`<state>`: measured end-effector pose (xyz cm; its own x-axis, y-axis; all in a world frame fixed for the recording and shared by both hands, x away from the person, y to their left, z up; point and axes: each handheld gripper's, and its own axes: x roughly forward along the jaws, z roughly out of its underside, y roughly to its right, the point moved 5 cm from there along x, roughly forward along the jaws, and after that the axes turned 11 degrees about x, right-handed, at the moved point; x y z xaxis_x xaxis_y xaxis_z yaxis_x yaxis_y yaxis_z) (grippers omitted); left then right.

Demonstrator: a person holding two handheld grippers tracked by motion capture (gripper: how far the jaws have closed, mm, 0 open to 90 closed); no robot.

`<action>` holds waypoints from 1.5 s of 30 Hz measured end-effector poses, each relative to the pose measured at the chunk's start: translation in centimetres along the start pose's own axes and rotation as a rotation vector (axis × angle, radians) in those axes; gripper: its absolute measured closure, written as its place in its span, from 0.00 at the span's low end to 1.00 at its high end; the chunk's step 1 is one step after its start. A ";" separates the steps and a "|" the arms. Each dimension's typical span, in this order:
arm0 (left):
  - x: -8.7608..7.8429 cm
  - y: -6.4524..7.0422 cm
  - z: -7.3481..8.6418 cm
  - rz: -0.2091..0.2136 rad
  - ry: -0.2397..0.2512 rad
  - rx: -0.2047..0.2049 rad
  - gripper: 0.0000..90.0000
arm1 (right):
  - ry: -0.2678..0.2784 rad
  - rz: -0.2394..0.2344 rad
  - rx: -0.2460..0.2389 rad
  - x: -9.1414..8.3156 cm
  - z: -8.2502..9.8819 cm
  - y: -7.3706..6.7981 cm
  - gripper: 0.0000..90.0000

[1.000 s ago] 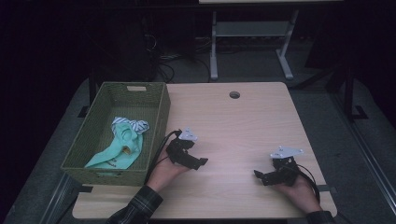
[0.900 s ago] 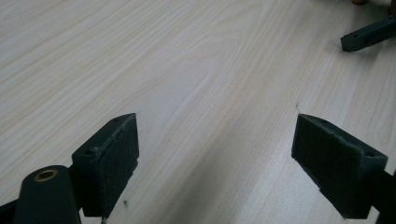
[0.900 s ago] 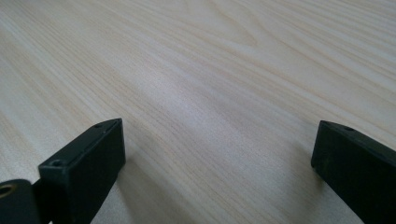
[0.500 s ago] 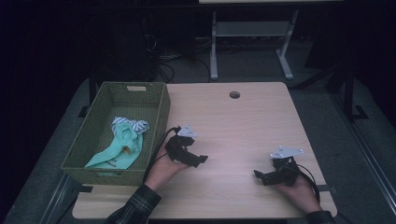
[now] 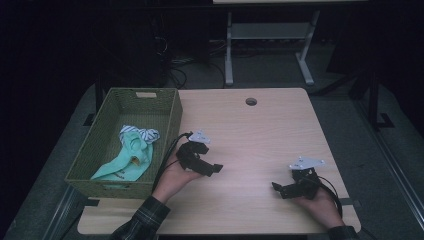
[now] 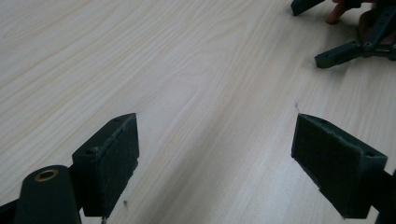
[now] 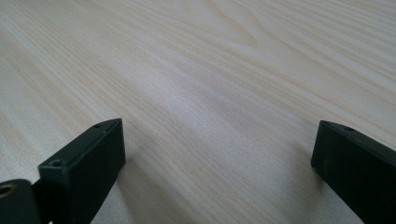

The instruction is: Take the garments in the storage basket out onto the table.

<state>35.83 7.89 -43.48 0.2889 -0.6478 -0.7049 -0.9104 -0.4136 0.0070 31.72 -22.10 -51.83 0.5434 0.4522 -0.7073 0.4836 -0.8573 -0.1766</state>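
Left gripper point(image 5: 214, 168), jaws wide apart, empty, has edged along light wooden table point(image 5: 260, 130), just beside green woven basket point(image 5: 172, 112). Mint-green cloth point(image 5: 125, 162) lies inside basket. Right gripper point(image 5: 276, 188), jaws apart, unmoved, well away. Judgement: pause between steps.

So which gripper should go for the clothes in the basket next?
Left. The left gripper, jaws open and empty, sits just beside the green basket holding the clothes; the right gripper lies far across the table.
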 end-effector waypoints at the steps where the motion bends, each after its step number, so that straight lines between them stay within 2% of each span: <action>1: -0.2 0.0 -0.1 -0.002 -0.002 0.008 0.16 | 0.001 0.001 -0.002 0.0 0.0 0.0 0.03; 7: -0.7 -0.1 -0.7 0.012 0.023 -0.003 0.16 | 0.000 0.000 0.000 0.0 0.0 0.0 0.03; 10: -1.1 -0.1 -1.0 0.008 0.012 0.024 0.16 | 0.001 0.000 -0.002 0.0 0.0 0.0 0.03; 12: -1.4 -0.1 -1.2 0.005 0.012 0.027 0.16 | 0.001 0.000 -0.001 0.0 0.0 0.0 0.03; 14: -1.7 -0.2 -1.4 0.004 0.023 0.015 0.16 | 0.001 0.000 -0.001 0.0 0.0 0.0 0.03; 24: -2.6 -0.6 -2.0 0.011 0.038 0.021 0.16 | 0.001 0.000 0.000 0.0 0.0 0.0 0.03; 28: -3.0 -0.9 -2.1 0.016 0.033 0.029 0.16 | 0.001 0.000 -0.001 0.0 0.0 0.0 0.03; 36: -3.9 -1.5 -2.2 0.016 0.040 0.020 0.16 | 0.001 0.000 -0.001 0.0 0.0 0.0 0.03; 41: -4.4 -2.0 -1.9 0.002 0.026 0.025 0.16 | 0.001 0.000 -0.001 0.0 0.0 0.0 0.03; 44: -5.0 -2.2 -1.6 0.001 0.023 0.011 0.16 | 0.001 0.000 -0.001 0.0 0.0 0.0 0.03; 45: -5.2 -2.4 -1.5 -0.001 0.021 0.020 0.16 | 0.001 0.000 -0.002 0.0 0.0 0.0 0.03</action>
<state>36.98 11.26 -38.77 0.2953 -0.6609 -0.6899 -0.9158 -0.4015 -0.0074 31.73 -22.11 -51.83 0.5438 0.4523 -0.7069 0.4847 -0.8569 -0.1755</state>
